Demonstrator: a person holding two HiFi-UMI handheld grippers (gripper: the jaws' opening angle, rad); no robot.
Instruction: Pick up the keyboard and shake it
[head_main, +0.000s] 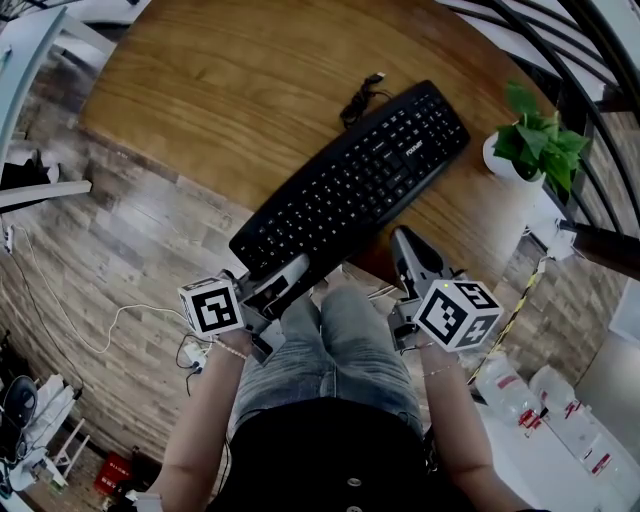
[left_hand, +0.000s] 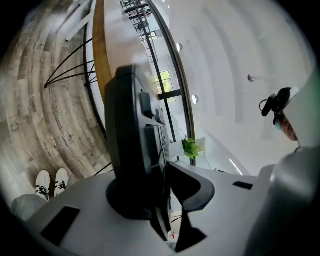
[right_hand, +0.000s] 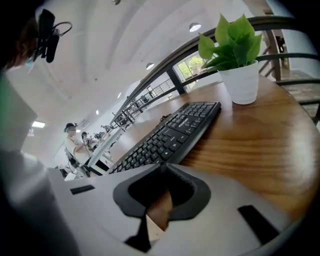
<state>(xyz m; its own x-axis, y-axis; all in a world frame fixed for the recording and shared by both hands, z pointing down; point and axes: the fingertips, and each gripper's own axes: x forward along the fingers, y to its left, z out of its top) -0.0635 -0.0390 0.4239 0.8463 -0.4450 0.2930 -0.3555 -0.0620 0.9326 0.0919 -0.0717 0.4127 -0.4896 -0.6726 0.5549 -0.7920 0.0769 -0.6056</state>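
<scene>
Left hand-held gripper (head_main: 288, 278) clamps its jaws on the near end of the keyboard (head_main: 360, 180), which lies slantwise on the round wooden worktop (head_main: 230, 90), that end overhanging the edge. Right hand-held gripper (head_main: 405, 242) has its jaws pressed together, holding nothing, just beside the keyboard's near long edge. A potted plant (head_main: 535, 148) stands beyond the far end.

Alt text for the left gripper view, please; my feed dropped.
The left gripper grips the end of a black keyboard, seen edge-on and stretching away over a wooden table. A small green plant shows beyond it.
</scene>
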